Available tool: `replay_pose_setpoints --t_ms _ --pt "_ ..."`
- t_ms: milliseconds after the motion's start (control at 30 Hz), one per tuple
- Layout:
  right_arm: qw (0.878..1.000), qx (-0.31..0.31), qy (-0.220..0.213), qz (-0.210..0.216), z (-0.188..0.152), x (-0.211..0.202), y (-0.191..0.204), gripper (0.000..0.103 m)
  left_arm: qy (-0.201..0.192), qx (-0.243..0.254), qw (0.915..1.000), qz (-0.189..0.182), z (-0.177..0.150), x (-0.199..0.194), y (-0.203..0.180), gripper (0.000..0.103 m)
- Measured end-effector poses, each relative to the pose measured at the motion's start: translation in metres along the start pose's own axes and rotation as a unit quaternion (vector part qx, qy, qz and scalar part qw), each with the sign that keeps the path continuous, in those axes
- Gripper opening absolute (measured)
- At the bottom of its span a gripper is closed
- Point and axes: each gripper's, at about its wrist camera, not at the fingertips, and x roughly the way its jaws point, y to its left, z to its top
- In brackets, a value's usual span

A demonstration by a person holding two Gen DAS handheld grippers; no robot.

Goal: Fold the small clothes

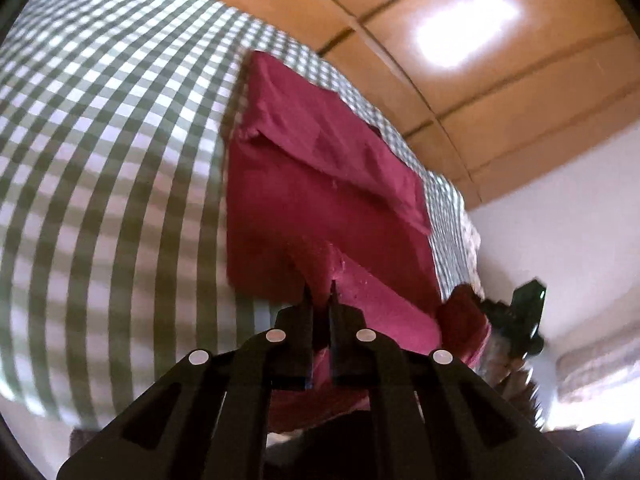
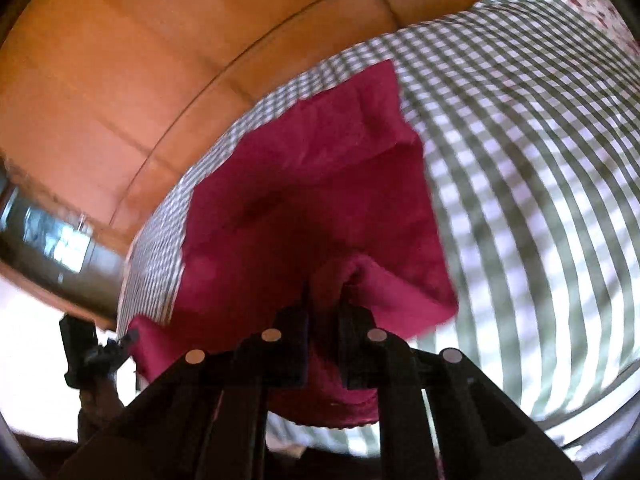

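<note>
A dark red garment (image 1: 320,200) lies on a green-and-white checked cloth (image 1: 100,140), with a folded flap across its far part. My left gripper (image 1: 320,292) is shut on the garment's near edge, which bunches up between the black fingers (image 1: 306,320). In the right wrist view the same red garment (image 2: 320,184) spreads over the checked cloth (image 2: 520,160). My right gripper (image 2: 325,292) is shut on a pinched fold of that near edge. The near hem is raised off the cloth at both grips. The other gripper shows at the edge of each view, at the right (image 1: 516,320) and at the left (image 2: 92,352).
An orange tiled floor (image 1: 460,60) lies beyond the far side of the table. A white wall (image 1: 560,220) is at the right of the left wrist view. A floral fabric (image 2: 600,4) shows at the table's far corner. A dark cabinet (image 2: 48,236) stands at the left.
</note>
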Motion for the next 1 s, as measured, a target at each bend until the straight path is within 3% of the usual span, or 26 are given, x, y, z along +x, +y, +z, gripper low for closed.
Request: replay_pose_setpoints --t_ms 200,267,300,333,400,467,500,633,700,767,900,933,1000 --pt "0.998 0.052 -0.013 -0.028 0.047 0.03 -0.029 0.012 -0.014 -0.07 0.9966 0.04 0.056 0.037 0.02 0.004" --pt "0.998 0.059 -0.02 -0.028 0.058 0.035 -0.032 0.035 -0.019 -0.09 0.9951 0.038 0.07 0.043 0.023 0.005" --pt "0.997 0.066 -0.028 -0.018 0.062 0.033 -0.034 0.069 -0.03 -0.108 0.9926 0.045 0.078 0.043 0.026 0.005" --pt "0.996 0.076 -0.042 -0.007 0.066 0.03 -0.036 0.082 -0.037 -0.115 0.9914 0.052 0.082 0.041 0.03 0.005" --pt "0.994 0.084 -0.067 0.003 0.067 0.018 -0.037 0.083 -0.054 -0.112 0.9896 0.072 0.089 0.032 0.032 0.005" --pt "0.994 0.079 -0.073 0.01 0.065 0.005 -0.039 0.088 -0.063 -0.103 0.9889 0.086 0.088 0.022 0.037 0.021" --pt "0.994 0.077 -0.075 0.007 0.061 0.001 -0.04 0.089 -0.072 -0.091 0.9889 0.093 0.082 0.014 0.039 0.038" --pt "0.997 0.042 -0.062 -0.028 0.032 -0.012 -0.038 0.089 -0.06 -0.018 0.9923 0.107 0.048 0.0 0.036 0.042" --pt "0.998 0.024 -0.046 -0.048 0.012 -0.009 -0.038 0.089 -0.041 -0.001 0.9947 0.094 0.029 0.006 0.036 0.042" --pt "0.997 0.006 -0.036 -0.068 -0.002 0.001 -0.037 0.082 -0.029 0.007 0.9958 0.087 0.019 0.014 0.036 0.042" --pt "0.994 -0.02 -0.026 -0.099 -0.009 0.032 -0.034 0.046 -0.028 0.013 0.9972 0.068 0.01 0.023 0.029 0.042" --pt "0.993 -0.028 -0.027 -0.109 -0.007 0.038 -0.034 0.042 -0.027 0.022 0.9967 0.074 0.01 0.026 0.026 0.039" --pt "0.993 -0.026 -0.034 -0.11 -0.006 0.041 -0.035 0.033 -0.02 0.032 0.9962 0.079 0.01 0.03 0.022 0.015"
